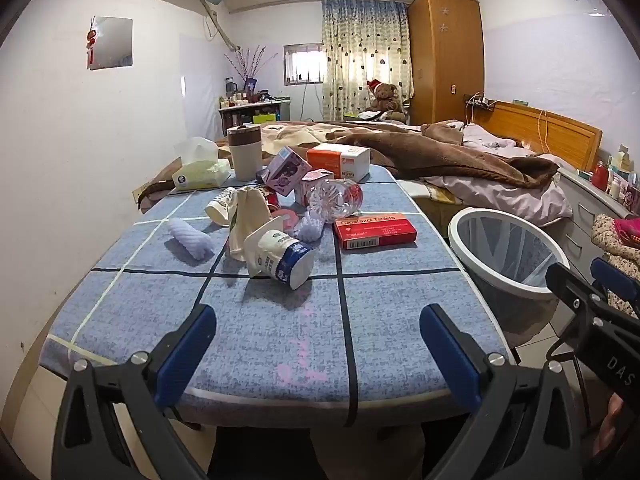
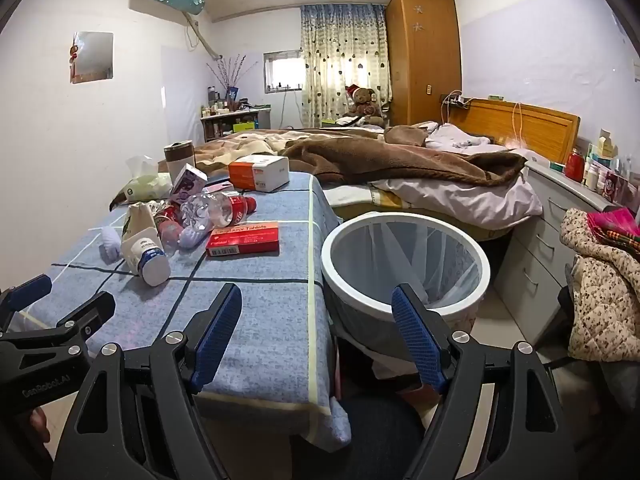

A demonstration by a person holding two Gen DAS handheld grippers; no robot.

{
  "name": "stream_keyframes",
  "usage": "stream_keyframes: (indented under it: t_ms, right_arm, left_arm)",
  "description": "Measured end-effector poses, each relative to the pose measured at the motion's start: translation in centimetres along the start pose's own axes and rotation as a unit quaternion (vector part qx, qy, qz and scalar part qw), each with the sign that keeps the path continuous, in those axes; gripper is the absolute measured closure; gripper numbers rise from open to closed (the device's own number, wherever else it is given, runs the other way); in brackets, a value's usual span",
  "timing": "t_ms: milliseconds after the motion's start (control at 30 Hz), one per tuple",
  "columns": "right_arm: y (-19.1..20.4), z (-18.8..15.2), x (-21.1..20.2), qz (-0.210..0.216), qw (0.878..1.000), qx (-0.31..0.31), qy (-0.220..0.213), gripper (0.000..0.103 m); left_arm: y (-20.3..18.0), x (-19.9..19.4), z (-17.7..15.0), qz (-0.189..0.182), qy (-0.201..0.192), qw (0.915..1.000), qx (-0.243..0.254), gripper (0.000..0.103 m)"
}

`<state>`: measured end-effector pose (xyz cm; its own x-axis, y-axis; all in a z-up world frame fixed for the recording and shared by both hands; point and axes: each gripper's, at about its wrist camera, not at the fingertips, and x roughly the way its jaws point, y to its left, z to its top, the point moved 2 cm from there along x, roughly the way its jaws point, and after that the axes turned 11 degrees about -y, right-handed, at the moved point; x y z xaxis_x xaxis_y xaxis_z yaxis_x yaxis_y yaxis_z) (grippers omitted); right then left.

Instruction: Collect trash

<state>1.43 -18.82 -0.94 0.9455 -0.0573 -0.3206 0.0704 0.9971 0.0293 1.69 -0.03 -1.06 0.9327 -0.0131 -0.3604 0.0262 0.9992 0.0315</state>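
Note:
Trash lies on a table with a blue checked cloth point(image 1: 280, 320): a tipped white and blue cup point(image 1: 280, 258), a red tablet box point(image 1: 374, 231), a clear plastic bottle with a red label point(image 1: 336, 198), a crumpled lilac wrapper point(image 1: 191, 237), a paper cup point(image 1: 219, 206) and small pink boxes point(image 1: 286, 170). A white-rimmed bin point(image 2: 404, 264) with a clear liner stands on the floor right of the table. My left gripper point(image 1: 316, 320) is open and empty above the table's near edge. My right gripper point(image 2: 316, 304) is open and empty between the table corner and the bin.
A tissue pack point(image 1: 200, 172), a beige and brown tumbler point(image 1: 245, 152) and an orange and white box point(image 1: 340, 162) stand at the table's far end. A bed with a brown blanket point(image 1: 440, 152) lies behind. A grey drawer unit point(image 2: 560, 224) and a floral jacket point(image 2: 600, 292) are at the right.

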Motion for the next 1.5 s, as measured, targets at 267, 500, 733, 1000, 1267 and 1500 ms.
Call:
stream_keyframes:
  t_ms: [267, 500, 733, 1000, 1267, 1500]
  right_arm:
    - [0.16, 0.03, 0.10, -0.001, 1.000, -0.005, 0.003, 0.024]
    - [0.22, -0.24, 0.12, -0.002, 1.000, -0.007, 0.000, 0.024]
    - [0.34, 0.00, 0.16, -0.004, 1.000, -0.007, 0.000, 0.024]
    - [-0.02, 0.05, 0.09, -0.005, 1.000, -0.006, 0.001, 0.024]
    - [-0.04, -0.05, 0.14, -0.005, 1.000, -0.007, 0.001, 0.024]
    - [-0.01, -0.04, 0.08, -0.005, 1.000, -0.008, 0.000, 0.024]
  left_arm:
    - [0.18, 0.02, 0.06, -0.001, 0.001, 1.0000, -0.003, 0.000]
    - [-0.02, 0.01, 0.02, 0.001, 0.001, 1.0000, -0.001, 0.000]
    - [-0.01, 0.01, 0.01, 0.000, 0.001, 1.0000, -0.001, 0.000]
    - [-0.03, -0.05, -0.01, -0.001, 0.002, 1.0000, 0.000, 0.000]
    - [-0.19, -0.15, -0.18, 0.000, 0.002, 1.0000, 0.000, 0.000]
    - [-0.20, -0.15, -0.18, 0.000, 0.001, 1.0000, 0.000, 0.000]
